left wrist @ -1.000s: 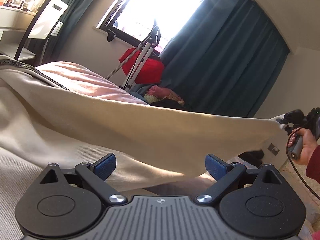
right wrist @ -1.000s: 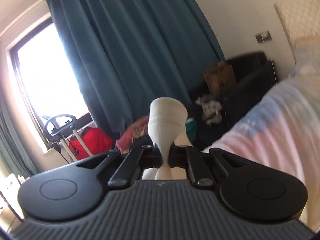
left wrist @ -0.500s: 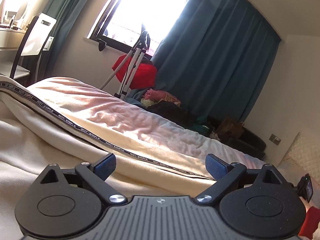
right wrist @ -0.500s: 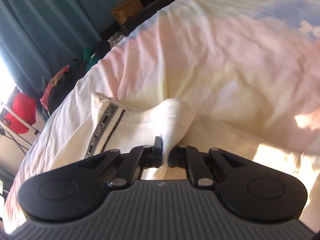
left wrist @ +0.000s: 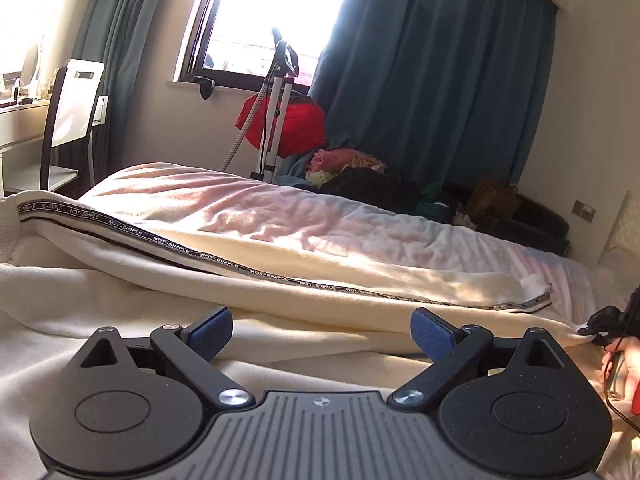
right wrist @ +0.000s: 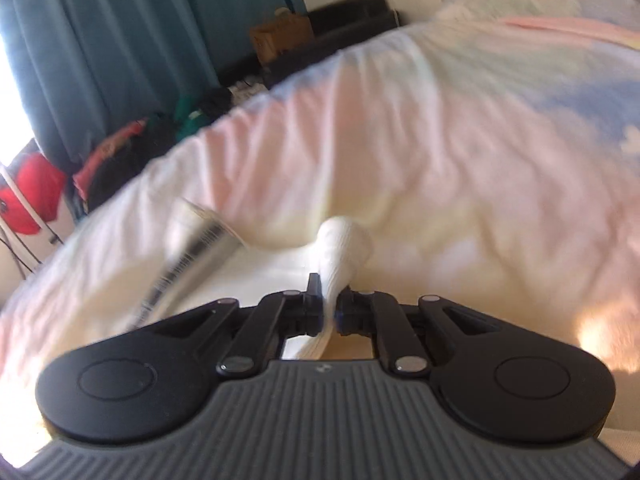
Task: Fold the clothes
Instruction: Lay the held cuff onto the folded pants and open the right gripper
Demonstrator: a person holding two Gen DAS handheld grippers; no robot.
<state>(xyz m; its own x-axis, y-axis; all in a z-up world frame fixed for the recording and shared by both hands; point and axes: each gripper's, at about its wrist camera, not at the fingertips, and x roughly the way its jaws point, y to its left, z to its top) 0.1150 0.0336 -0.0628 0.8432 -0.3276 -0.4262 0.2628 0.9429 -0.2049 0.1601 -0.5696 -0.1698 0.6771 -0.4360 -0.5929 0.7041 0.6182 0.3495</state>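
**Cream trousers laid across the bed, cuff in the right claw**

Sunlit bedroom: at the far left of the left wrist view a white-backed chair [left wrist: 78,108] stands at a desk [left wrist: 18,120], and next along a bright window [left wrist: 276,20] sits above a red bag [left wrist: 294,128] and a white metal stand [left wrist: 276,104]. Teal curtains [left wrist: 432,80] hang to the right of the window, with a heap of clothes [left wrist: 360,176] on the floor below them.

On the bed [left wrist: 280,216], covered in a pastel pink and blue duvet, lie the cream trousers [left wrist: 280,280]. Their side stripe [left wrist: 180,246], printed NOT-SIMPLE, runs from the waistband at the left down to the hem at the right.

Low over the cream fabric, the left claw [left wrist: 322,330] stands wide open, its blue pads [left wrist: 210,330] well apart with nothing between them.

At the right edge a hand [left wrist: 626,360] holds the right claw's handle.

In the blurred right wrist view, the right claw [right wrist: 330,312] has its jaws nearly together; they have just been easing apart, yet the ribbed cuff [right wrist: 344,246] of the trousers is between them and bulges out ahead of the tips. Whether the pads press on it I cannot tell for sure; the fabric looks pinched.
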